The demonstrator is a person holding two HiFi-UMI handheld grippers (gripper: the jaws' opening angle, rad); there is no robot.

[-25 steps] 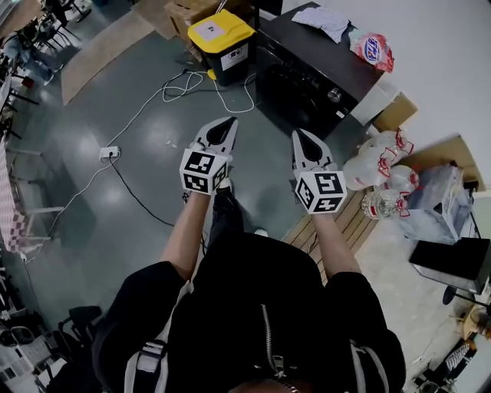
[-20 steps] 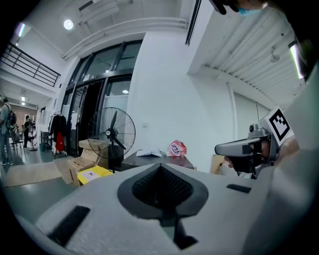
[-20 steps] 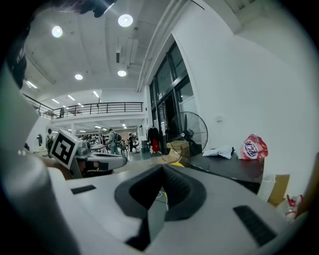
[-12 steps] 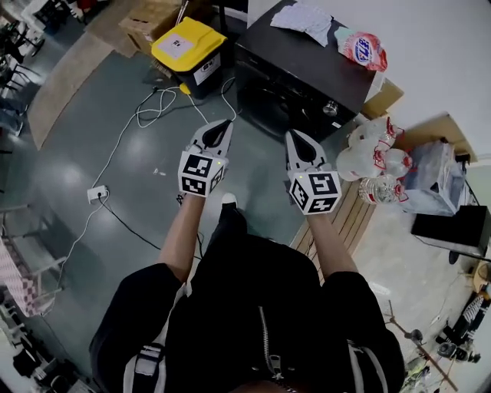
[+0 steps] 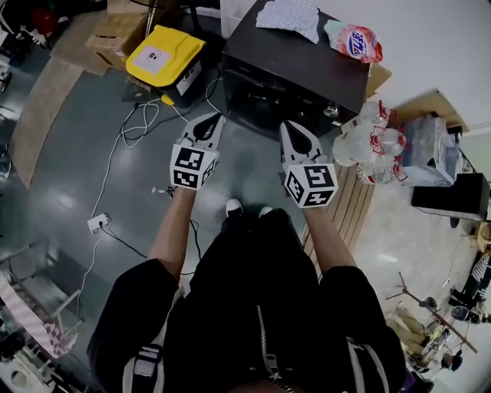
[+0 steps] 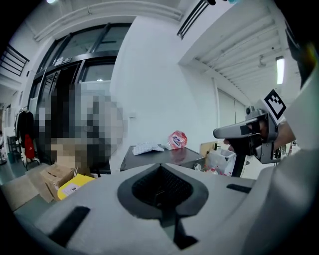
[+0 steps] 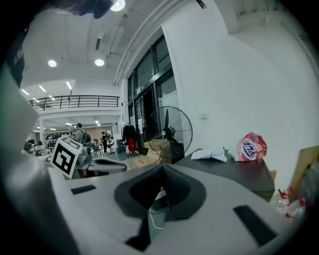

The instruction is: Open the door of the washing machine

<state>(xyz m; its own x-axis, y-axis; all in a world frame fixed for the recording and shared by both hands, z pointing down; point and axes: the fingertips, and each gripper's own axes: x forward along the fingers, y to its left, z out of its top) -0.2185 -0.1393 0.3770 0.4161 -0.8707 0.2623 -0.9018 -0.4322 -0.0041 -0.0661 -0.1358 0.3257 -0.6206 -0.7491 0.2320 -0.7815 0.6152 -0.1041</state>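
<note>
Both bare forearms reach from the lower centre of the head view toward its upper middle, side by side and apart. The left claw [image 5: 214, 119] sits left of centre and the right claw [image 5: 285, 126] just right of it, both tips aimed at the top of the frame. Each claw's jaws are pressed together with nothing between them. The left marker cube [image 5: 190, 167] and the right marker cube [image 5: 311, 186] sit just ahead of the wrists.

Washing machine [image 5: 307, 65] ahead; bin [image 5: 157, 57] left of it; bottles [image 5: 372, 138] right; cloth [image 5: 290, 15], bag [image 5: 353, 40] on top.
</note>
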